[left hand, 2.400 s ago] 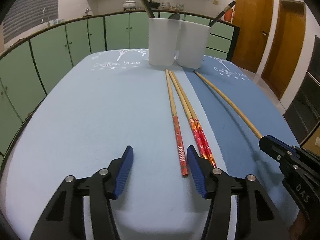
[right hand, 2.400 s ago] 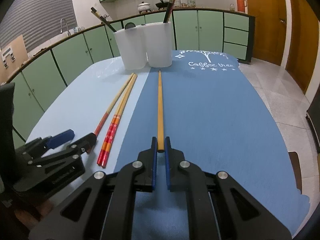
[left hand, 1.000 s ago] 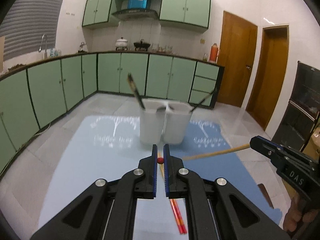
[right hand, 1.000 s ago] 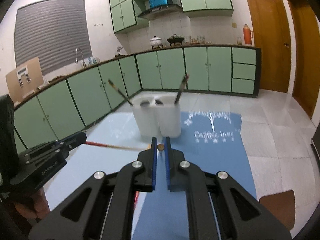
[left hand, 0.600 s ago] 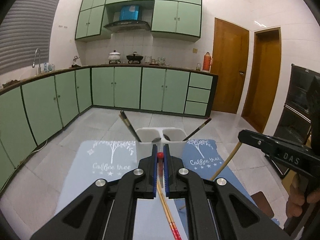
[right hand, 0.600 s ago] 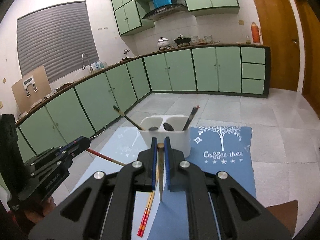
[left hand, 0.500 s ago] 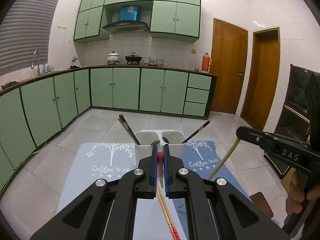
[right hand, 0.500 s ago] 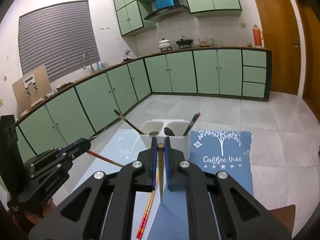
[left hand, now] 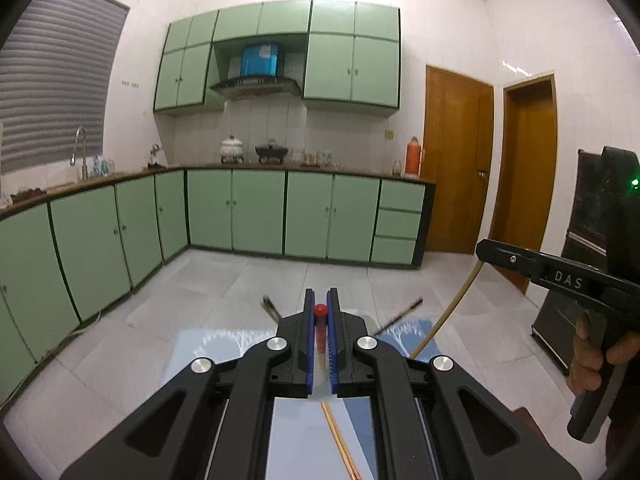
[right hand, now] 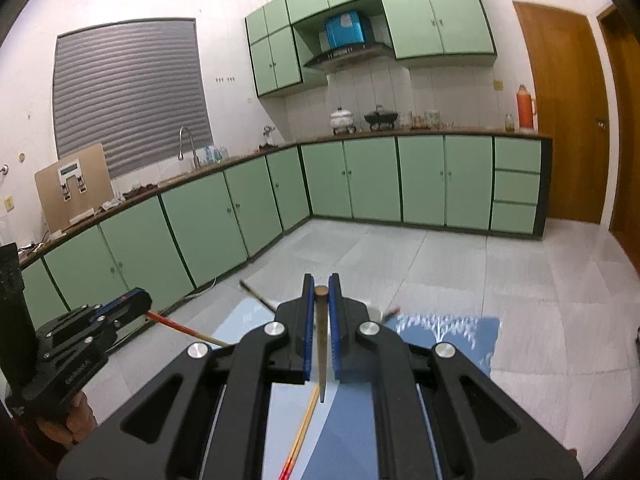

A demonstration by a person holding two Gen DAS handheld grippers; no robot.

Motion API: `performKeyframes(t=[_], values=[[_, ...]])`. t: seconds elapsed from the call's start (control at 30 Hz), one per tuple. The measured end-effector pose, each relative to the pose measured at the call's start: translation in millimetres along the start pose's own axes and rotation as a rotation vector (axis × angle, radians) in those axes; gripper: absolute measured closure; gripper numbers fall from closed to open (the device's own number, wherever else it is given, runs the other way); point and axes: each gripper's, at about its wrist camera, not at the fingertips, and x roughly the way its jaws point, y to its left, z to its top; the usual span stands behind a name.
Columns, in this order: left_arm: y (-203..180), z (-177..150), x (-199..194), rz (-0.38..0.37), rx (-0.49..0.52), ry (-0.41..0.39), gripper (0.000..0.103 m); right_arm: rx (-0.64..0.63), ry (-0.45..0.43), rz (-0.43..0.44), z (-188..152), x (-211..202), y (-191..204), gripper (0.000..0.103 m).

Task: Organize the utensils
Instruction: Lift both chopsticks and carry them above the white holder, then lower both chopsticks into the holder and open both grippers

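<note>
My left gripper [left hand: 320, 307] is shut on a red-ended chopstick [left hand: 320, 322] that hangs downward between its blue pads. My right gripper [right hand: 321, 289] is shut on a long plain bamboo chopstick [right hand: 321, 344], also pointing down. Both are raised high above the blue table [left hand: 296, 436]. The right gripper [left hand: 486, 248] with its bamboo stick [left hand: 452, 308] shows at the right of the left wrist view. The left gripper [right hand: 136, 300] with its red-ended stick [right hand: 180, 326] shows at the left of the right wrist view. The white holder cups are mostly hidden behind the grippers.
Two more chopsticks [left hand: 340, 440] lie on the table below; they also show in the right wrist view [right hand: 300, 436]. Dark utensil handles [left hand: 270, 307] stick up from the hidden cups. Green kitchen cabinets [left hand: 256, 212] and wooden doors [left hand: 456, 160] stand beyond.
Both grippers have risen and tilted upward with their chopsticks. The table and white cups have dropped low and are now mostly hidden behind the gripper bodies.
</note>
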Motion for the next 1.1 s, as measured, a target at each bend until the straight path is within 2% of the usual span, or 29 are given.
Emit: performKeyframes(t=[0.23, 0.47, 0.87, 1.1], values=[[-1, 30, 11, 0.012, 0.03, -0.063, 0.098, -0.017, -0.072, -0.016, 41, 9, -6, 0.097], [2, 42, 48, 0.024, 0.044, -0.045, 0.098, -0.051, -0.092, -0.058, 61, 44, -12, 0.097], [8, 21, 123, 0.025, 0.028, 0.06, 0.098, -0.051, -0.002, -0.082, 33, 123, -19, 0.097], [17, 7, 154, 0.006, 0.003, 0.152, 0.096, -0.07, 0.063, -0.079, 15, 142, -17, 0.094]])
